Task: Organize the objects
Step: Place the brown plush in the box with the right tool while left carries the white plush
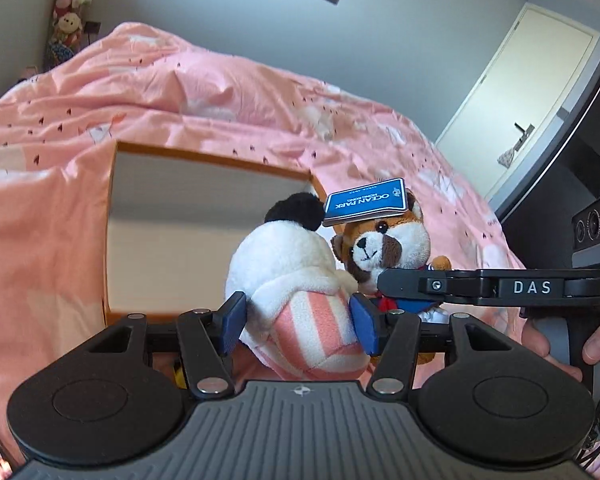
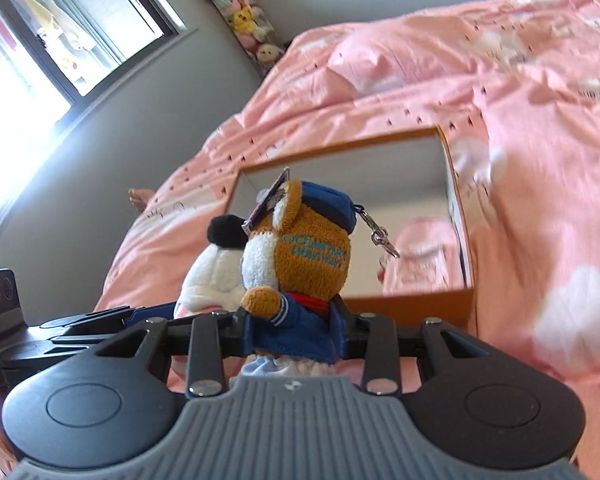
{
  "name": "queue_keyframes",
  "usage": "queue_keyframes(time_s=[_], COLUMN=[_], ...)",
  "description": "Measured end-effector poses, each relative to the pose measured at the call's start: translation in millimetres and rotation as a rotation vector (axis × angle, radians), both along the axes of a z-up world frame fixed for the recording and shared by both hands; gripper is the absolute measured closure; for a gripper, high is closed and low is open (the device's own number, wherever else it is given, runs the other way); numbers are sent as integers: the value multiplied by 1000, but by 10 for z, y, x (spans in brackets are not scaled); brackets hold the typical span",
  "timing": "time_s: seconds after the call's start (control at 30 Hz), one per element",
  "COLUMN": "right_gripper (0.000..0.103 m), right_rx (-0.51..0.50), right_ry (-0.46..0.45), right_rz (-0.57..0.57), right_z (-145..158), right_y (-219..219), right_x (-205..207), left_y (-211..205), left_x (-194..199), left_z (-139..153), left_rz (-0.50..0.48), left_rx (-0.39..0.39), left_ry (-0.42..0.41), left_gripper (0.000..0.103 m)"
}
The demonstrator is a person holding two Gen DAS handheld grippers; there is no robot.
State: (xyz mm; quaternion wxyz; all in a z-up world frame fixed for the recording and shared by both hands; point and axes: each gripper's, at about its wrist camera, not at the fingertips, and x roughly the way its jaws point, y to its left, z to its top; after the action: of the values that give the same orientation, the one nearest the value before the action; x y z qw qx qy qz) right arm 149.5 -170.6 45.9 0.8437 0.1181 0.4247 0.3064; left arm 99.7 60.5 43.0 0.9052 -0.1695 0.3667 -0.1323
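The left gripper [image 1: 298, 322] pinches a soft white panda toy in pink-striped clothes [image 1: 300, 280]. The right gripper [image 2: 292, 330] pinches a brown bear toy in a blue jacket [image 2: 300, 264] above the orange-rimmed box [image 2: 400, 300].

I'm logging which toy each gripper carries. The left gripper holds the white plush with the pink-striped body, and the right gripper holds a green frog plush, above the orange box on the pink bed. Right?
Not quite: the right gripper holds a brown plush in a blue jacket and cap, not a green frog, as the right wrist view shows. The left gripper does hold the white plush with the pink-striped body, above the orange box on the pink bed.
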Motion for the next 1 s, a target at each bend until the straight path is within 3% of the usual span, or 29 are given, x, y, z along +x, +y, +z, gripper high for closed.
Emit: queue_keyframes(time_s=[0.13, 0.3, 0.7, 1.0], right_gripper=[65, 65, 65, 65], right_rx=[26, 85, 47, -49], right_ry=[-34, 14, 288, 387], right_rz=[-6, -15, -10, -1], right_z=[145, 93, -915, -1324], right_y=[49, 104, 384, 535], right_x=[218, 608, 1370, 1564], left_y=[151, 291, 403, 320], left_x=[223, 553, 1076, 1209], left_z=[52, -33, -820, -1057], left_rz=[35, 66, 112, 88], left_rx=[-33, -84, -66, -9], left_ry=[-15, 7, 235, 331], left_gripper=[40, 40, 40, 39])
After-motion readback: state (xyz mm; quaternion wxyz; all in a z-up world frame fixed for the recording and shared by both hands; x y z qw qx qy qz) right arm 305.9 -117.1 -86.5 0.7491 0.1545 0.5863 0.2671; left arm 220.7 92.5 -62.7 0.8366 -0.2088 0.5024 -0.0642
